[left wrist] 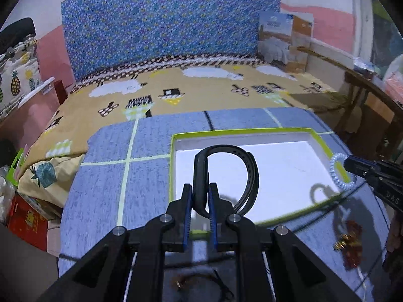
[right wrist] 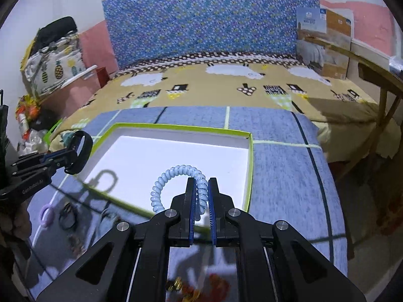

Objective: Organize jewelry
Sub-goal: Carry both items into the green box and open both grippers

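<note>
Claws both loaded: left claw [left wrist: 200, 196] pinches black wristband [left wrist: 228, 173], right claw [right wrist: 201, 196] pinches blue coil bracelet [right wrist: 176, 176], both over white tray [left wrist: 325, 143] at frame centre.

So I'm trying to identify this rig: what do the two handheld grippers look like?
Both match: the left gripper and right gripper are black plastic, with angular linkage arms, silver pivot screws and blue ribbed pads lining the fingers. White lettering runs along each one's side.
</note>
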`<state>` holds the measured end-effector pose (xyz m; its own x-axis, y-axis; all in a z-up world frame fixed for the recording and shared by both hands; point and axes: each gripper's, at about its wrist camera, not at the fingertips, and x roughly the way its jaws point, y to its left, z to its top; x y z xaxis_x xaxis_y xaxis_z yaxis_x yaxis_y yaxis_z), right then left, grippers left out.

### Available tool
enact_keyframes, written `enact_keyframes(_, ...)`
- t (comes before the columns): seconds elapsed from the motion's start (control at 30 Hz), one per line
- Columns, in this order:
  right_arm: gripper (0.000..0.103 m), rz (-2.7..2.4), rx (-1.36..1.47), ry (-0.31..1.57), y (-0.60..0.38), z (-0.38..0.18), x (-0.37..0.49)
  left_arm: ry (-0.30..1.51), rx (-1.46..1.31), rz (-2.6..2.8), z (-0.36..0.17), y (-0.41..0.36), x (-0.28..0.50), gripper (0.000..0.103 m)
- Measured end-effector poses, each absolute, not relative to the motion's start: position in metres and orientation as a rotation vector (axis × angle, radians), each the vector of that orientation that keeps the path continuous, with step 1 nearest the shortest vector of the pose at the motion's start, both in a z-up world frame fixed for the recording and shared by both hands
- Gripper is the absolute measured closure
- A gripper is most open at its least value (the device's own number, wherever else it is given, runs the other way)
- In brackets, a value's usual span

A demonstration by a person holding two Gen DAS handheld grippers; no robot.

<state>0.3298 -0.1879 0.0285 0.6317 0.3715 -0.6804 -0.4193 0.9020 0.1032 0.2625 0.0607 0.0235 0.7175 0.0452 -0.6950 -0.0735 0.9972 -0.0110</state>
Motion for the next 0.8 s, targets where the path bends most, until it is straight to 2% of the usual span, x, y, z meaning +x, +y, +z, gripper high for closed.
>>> enact_keyframes(0.27, 0.094, 0.414, -0.078, 0.871, -0.183, -0.004, 0.365, 0.889, 0.001, 0.112, -0.009, 0.059, 0.296, 0.090)
enact_keyframes(0.6, 0.092, 0.426, -0.085, 0.919, -0.182, -0.017, 0.370, 0.914, -0.026, 0.079, -0.016, 0.056, 0.300, 0.089)
enact_keyframes(0.7, 0.081, 0.432, -0.087, 0.905, -0.181, -0.015, 0.368, 0.902, -0.027, 0.070, -0.014, 0.055, 0.297, 0.089)
enact_keyframes(0.77, 0.068, 0.432, -0.079, 0.895, -0.182, -0.011, 0.364, 0.893, -0.029, 0.065, -0.013, 0.055, 0.294, 0.087)
enact_keyframes(0.8, 0.068, 0.432, -0.075, 0.888, -0.183, -0.009, 0.361, 0.887, -0.036, 0.060, -0.012, 0.055, 0.291, 0.086)
